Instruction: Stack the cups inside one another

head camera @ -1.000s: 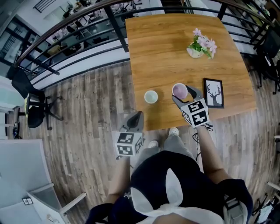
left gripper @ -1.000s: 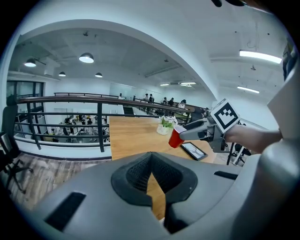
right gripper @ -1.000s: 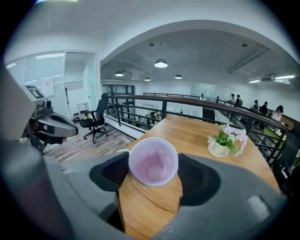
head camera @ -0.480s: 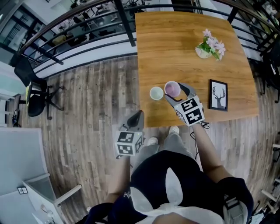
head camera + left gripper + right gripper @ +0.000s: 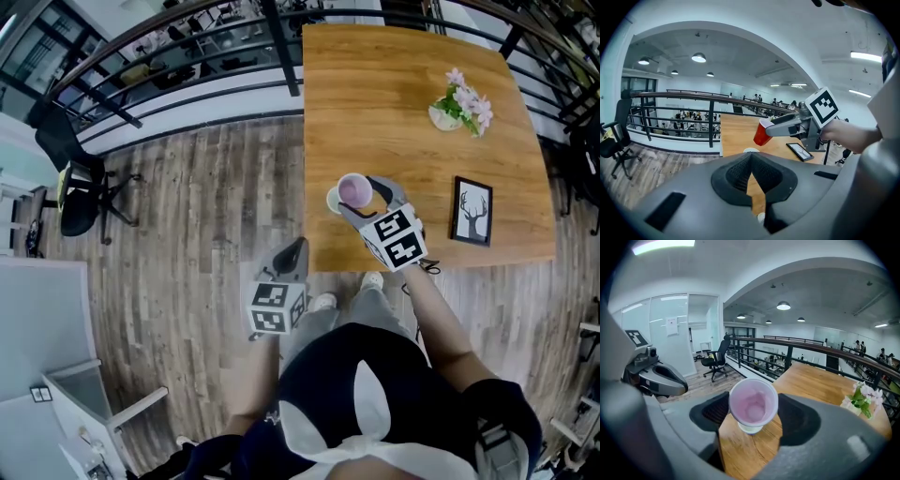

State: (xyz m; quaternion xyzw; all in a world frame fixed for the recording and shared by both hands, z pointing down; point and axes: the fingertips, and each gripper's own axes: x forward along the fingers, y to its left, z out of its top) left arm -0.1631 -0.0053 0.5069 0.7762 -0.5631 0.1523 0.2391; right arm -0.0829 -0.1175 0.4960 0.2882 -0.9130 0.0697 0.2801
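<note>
Clearly the stacking is under way but not done: the cups are not yet one inside the other. The right claw [image 5: 364, 195] is closed on the red cup [image 5: 353, 188], one jaw on each side of its wall, and holds it in the air clear of the surface [image 5: 412, 94]. The white cup [image 5: 331, 201] stands on the surface directly under it, close to the left edge and not far from the near left corner. In the left gripper view a gap shows between the red cup's base and the white cup's rim, so nothing has gone in yet. What seems left is to bring the red cup squarely over the white one, lower it inside and let go.

The red cup's long axis is close to upright. Its mouth faces up, showing a pale pinkish inside, and its narrow base points down at the white cup. It leans a little, the rim tipped towards the claw that carries it. The white cup stands upright, mouth up, ready to receive.

The left claw [image 5: 293, 251] hangs off the surface over the wooden floor [image 5: 206, 216], its jaws together and holding nothing.
</note>
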